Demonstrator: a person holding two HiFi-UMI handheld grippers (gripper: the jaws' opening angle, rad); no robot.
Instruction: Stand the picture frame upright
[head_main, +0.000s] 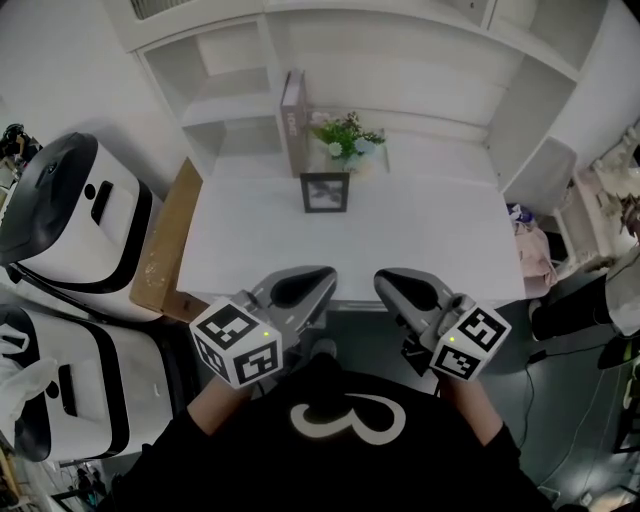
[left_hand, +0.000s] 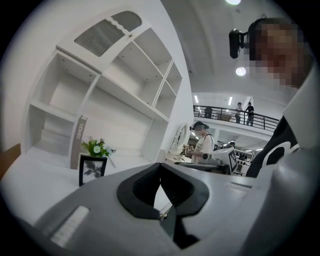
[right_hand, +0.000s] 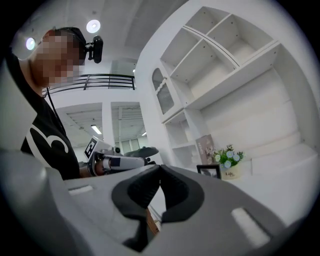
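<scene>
A small black picture frame (head_main: 326, 192) stands upright at the back middle of the white desk (head_main: 250, 250), in front of a pot of flowers (head_main: 345, 137). It shows small in the left gripper view (left_hand: 92, 169) and in the right gripper view (right_hand: 210, 171). My left gripper (head_main: 322, 276) and right gripper (head_main: 385, 279) hover side by side over the desk's near edge, well short of the frame. Both are shut with nothing between the jaws. In the right gripper view the left gripper (right_hand: 150, 150) shows from the side.
A tall book (head_main: 292, 118) stands left of the flowers under white shelves (head_main: 230, 70). A cardboard box (head_main: 165, 245) and white machines (head_main: 60, 220) sit left of the desk. A chair (head_main: 545, 175) stands at the right. People work in the background of the left gripper view.
</scene>
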